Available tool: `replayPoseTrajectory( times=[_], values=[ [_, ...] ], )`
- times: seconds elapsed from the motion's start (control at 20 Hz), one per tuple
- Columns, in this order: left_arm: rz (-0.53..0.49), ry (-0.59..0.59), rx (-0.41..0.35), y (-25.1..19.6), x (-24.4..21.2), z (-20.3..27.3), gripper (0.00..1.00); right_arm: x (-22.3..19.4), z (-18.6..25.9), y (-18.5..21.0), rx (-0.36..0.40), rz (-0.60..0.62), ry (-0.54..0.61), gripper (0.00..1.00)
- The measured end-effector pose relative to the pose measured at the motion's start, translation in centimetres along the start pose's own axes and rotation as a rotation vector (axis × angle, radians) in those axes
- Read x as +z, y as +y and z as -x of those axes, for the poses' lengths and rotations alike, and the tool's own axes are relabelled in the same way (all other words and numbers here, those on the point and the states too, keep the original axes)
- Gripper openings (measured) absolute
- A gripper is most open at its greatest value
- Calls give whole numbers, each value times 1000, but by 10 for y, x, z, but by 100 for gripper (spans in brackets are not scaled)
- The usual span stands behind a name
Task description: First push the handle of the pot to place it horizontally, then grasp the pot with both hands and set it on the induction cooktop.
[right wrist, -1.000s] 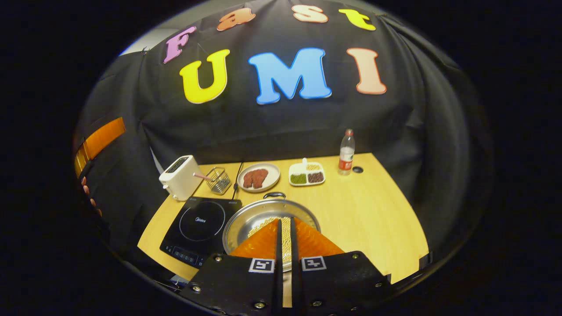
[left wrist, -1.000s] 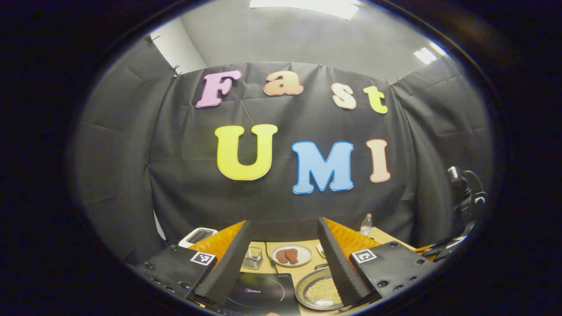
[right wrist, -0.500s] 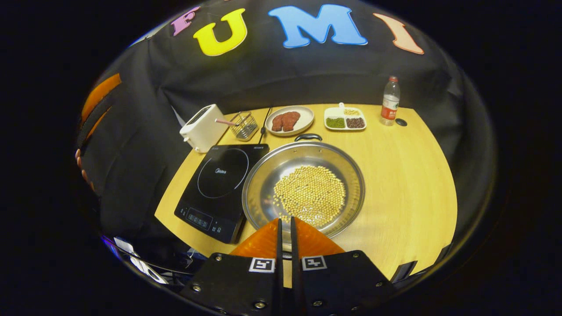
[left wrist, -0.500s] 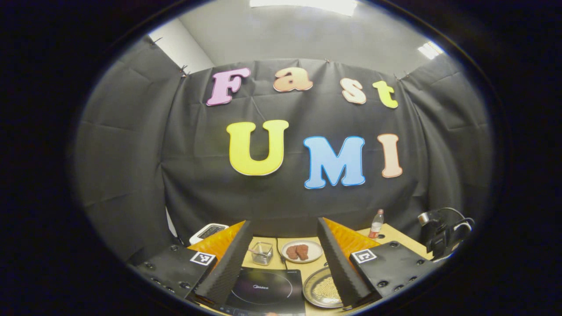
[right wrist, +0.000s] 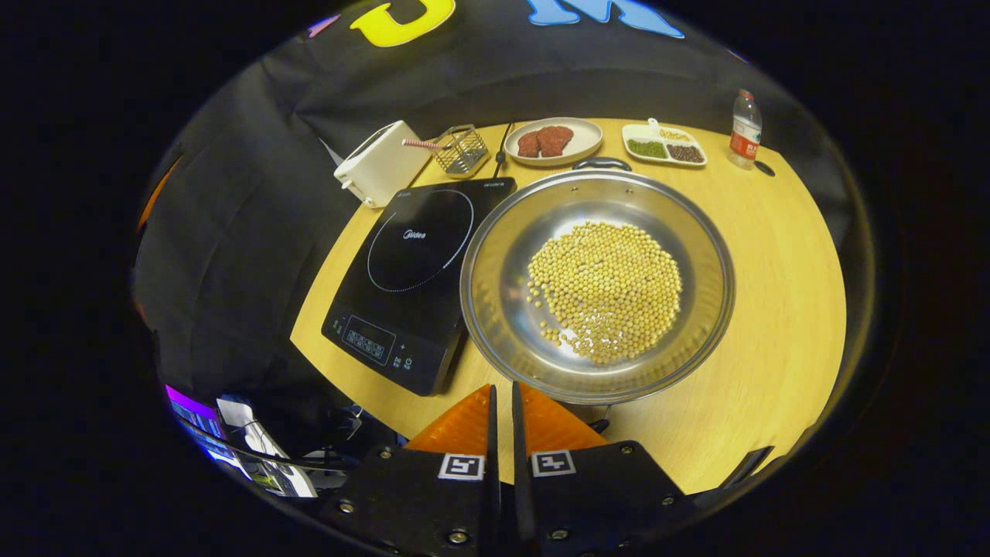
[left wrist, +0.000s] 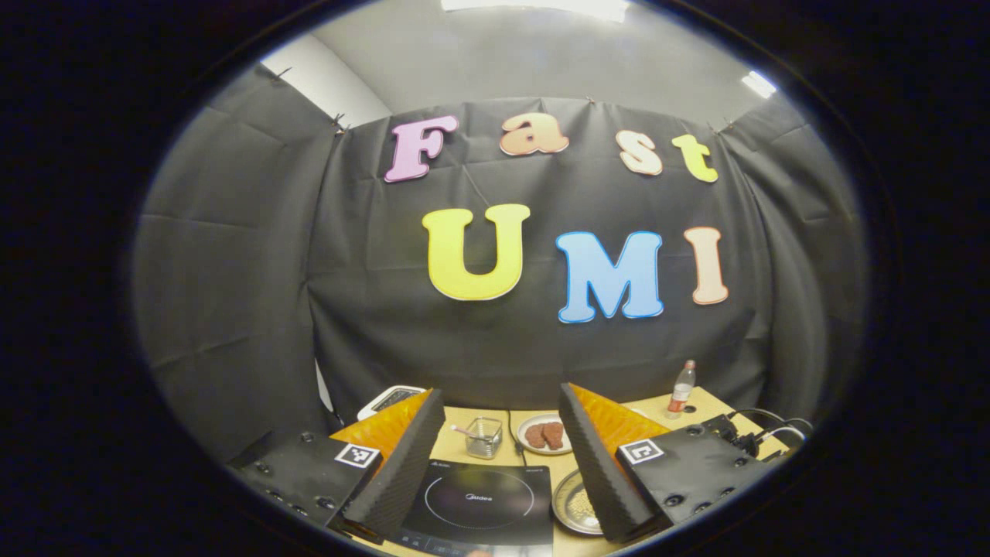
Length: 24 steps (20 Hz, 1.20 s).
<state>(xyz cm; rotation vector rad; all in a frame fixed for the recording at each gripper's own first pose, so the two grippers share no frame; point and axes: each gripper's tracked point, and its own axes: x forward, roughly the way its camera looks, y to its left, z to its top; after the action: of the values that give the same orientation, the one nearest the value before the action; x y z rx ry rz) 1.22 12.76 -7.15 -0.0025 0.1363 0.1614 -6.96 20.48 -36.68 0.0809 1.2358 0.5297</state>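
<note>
Now your right gripper, fingers nearly closed and empty for pushing, sits just short of the pot, while your left gripper waits spread wide above the induction cooktop.

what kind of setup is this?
Likely a staged kitchen bench inside a recording booth: a wooden table walled by black cloth, carrying an induction cooktop, a toaster and a pot of beans.
</note>
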Motion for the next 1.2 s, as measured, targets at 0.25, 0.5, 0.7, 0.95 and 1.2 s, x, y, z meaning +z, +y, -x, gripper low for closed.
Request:
replayPoseTrajectory(
  times=[0.25, 0.5, 0.7, 0.95, 1.2],
  values=[
    [-2, 15, 33, 11, -6, 2, 100, -14, -24, 7, 6, 4, 62, 8],
    [-16, 30, 51, 17, -11, 3, 96, -18, -37, 4, 2, -11, 87, 8],
    [-12, 38, 59, 19, -14, 1, 97, -15, -49, -1, 4, -63, 76, 8],
    [-11, 39, 56, 17, -14, -5, 97, -17, -51, -6, 18, -120, 79, 1],
    [-7, 31, 34, 5, -14, -9, 100, -27, -44, -22, 6, -142, 87, 1]
  ],
)
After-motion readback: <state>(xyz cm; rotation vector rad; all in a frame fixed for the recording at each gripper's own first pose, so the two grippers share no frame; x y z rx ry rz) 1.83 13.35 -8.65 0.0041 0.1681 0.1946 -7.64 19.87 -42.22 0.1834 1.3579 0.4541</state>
